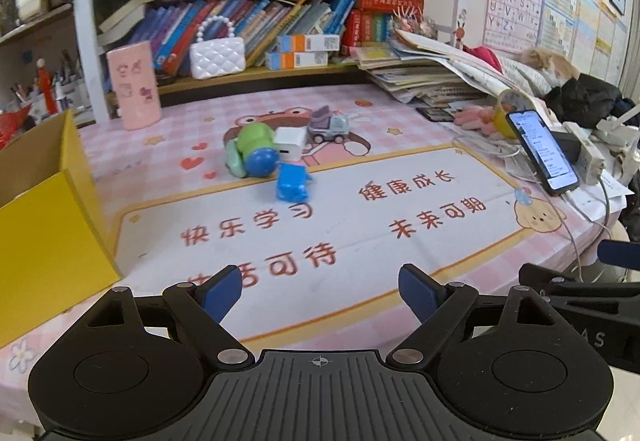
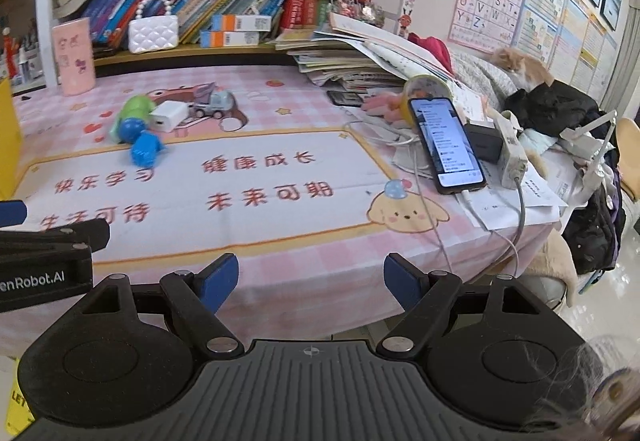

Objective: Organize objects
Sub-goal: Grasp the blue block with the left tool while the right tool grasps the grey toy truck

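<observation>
A cluster of small objects lies mid-table: a green and blue toy, a white charger block, a grey-purple toy truck and a blue toy. A yellow cardboard box stands open at the left. My left gripper is open and empty, well short of the objects. My right gripper is open and empty near the table's front edge, right of the left gripper.
A pink cylinder stands at the back left. A propped phone with cables, a power strip and stacked papers fill the right side. Bookshelves with a white handbag line the back. A cat lies at the right.
</observation>
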The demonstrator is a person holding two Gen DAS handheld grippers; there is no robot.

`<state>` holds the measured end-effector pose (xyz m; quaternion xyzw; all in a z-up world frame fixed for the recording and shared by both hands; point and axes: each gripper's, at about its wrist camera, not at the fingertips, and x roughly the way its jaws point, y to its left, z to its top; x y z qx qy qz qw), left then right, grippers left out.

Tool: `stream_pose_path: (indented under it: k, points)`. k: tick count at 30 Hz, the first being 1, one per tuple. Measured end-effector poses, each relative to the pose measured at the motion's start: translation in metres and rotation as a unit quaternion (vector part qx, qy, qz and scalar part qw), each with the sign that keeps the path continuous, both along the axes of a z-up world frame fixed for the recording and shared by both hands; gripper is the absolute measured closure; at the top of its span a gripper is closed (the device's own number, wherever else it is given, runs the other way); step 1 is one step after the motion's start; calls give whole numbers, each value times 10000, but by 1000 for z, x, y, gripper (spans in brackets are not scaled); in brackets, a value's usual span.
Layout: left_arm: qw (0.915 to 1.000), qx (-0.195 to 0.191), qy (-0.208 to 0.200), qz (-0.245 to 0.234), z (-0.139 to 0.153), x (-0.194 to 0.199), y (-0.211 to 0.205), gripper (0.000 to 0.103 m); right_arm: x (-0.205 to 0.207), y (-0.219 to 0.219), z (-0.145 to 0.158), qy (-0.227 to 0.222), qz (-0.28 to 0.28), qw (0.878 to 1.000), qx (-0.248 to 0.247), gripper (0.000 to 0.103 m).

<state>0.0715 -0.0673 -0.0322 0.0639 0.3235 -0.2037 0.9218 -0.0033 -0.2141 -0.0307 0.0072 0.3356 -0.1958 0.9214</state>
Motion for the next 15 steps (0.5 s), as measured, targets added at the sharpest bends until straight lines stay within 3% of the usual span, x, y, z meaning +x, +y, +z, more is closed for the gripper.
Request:
stream_pose_path:
  k: [15]
  points:
    - [9980, 243, 278, 517, -9, 60, -43, 15, 75, -54, 8, -227, 447, 9987, 58, 25]
